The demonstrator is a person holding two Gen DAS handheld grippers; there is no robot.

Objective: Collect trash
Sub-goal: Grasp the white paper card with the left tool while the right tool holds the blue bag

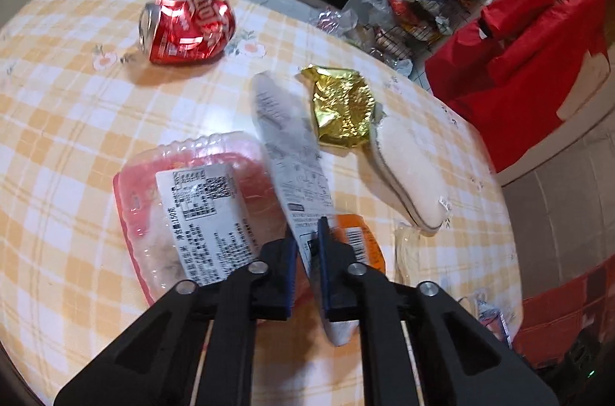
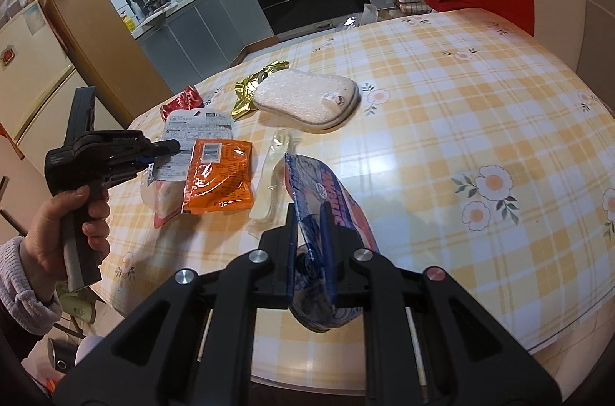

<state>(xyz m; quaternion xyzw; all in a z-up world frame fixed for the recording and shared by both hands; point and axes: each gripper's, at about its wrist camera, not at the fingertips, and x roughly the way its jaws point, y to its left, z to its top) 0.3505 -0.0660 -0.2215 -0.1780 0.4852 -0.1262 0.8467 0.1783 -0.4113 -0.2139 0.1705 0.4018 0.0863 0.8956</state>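
Yellow-check counter [image 2: 442, 106], kitchen behind. My left tongs [image 1: 307, 237] pinch a white printed wrapper [image 1: 286, 137]; right tongs [image 2: 309, 221] clamp a blue packet [image 2: 326, 190]. Thin film may slip; crushed can [image 1: 186, 27] remains.

Bright indoor light glares off the glossy tablecloth [image 2: 442, 121] beside the sponge [image 2: 307, 102]; strong fisheye bending and dark vignetted corners; left view slightly motion-blurred
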